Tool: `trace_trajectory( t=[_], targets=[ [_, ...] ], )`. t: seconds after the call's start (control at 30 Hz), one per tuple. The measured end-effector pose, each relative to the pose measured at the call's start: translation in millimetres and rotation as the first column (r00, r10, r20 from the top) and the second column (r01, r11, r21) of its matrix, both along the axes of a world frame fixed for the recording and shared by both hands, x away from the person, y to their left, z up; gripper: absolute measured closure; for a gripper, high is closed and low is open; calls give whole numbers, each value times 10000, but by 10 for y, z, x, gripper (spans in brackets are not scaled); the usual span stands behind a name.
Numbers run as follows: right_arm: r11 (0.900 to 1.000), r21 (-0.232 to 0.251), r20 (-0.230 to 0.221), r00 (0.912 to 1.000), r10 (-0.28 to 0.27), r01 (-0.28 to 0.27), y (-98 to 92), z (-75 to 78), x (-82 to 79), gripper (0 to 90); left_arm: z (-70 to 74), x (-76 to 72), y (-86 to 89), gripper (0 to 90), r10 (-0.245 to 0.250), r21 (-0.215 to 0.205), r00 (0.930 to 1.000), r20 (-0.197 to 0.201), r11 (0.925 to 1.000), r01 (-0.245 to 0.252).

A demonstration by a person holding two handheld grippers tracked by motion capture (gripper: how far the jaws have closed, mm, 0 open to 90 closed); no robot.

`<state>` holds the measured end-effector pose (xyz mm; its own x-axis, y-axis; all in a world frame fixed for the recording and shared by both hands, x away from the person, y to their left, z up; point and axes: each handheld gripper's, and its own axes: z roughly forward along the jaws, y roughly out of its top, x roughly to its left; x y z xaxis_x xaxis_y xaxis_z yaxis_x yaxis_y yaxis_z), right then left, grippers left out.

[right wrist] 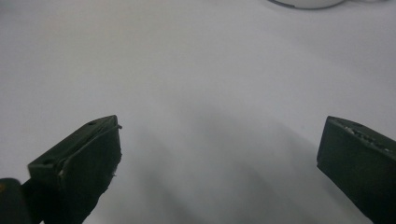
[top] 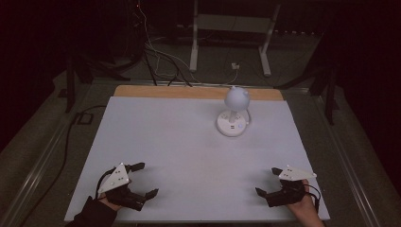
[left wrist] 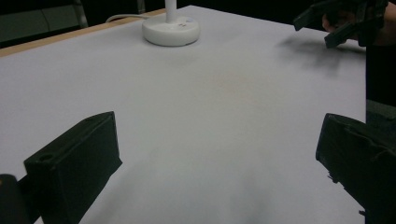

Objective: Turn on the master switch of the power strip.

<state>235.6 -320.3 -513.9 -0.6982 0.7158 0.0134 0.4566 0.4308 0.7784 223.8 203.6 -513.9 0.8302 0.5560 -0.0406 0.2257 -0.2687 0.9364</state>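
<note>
A small white desk lamp [top: 232,124] stands on its round base at the far right-centre of the white table [top: 179,142], its dome head [top: 237,97] raised on a short stem. In the left gripper view the lamp base [left wrist: 171,31] sits far ahead. My left gripper [top: 147,179] rests near the front left edge, open, with nothing between its jaws [left wrist: 217,158]. My right gripper [top: 267,181] sits near the front right edge, also open and empty [right wrist: 219,158]. The rim of the lamp base [right wrist: 306,3] peeks in at the top of the right gripper view.
A wooden strip [top: 189,91] runs along the table's far edge. Behind it, cables [top: 156,56] lie on the floor near a white frame [top: 231,33]. Dark stands [top: 71,75] flank the table. The right gripper [left wrist: 343,18] appears at the top right of the left gripper view.
</note>
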Motion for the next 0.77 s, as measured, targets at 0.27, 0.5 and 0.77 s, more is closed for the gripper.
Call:
trace_trajectory(
  t=[0.27, 0.5, 0.77],
  targets=[
    [9999, 142, 114, 9999, -37, 36, -62, -20, -16, 0, -3, 0, -5, 2, -22, 48, 10000, 3, 10000, 22],
    [10000, 33, 353, 9994, 69, -70, -47, -23, -13, 0, -7, 2, -6, 2, -42, 62, 10000, -9, 10000, 42],
    [9999, -118, -64, 10000, 29, -29, -52, -38, 17, 0, -8, 3, -10, 2, -45, 58, 10000, -14, 10000, 45]
  ],
)
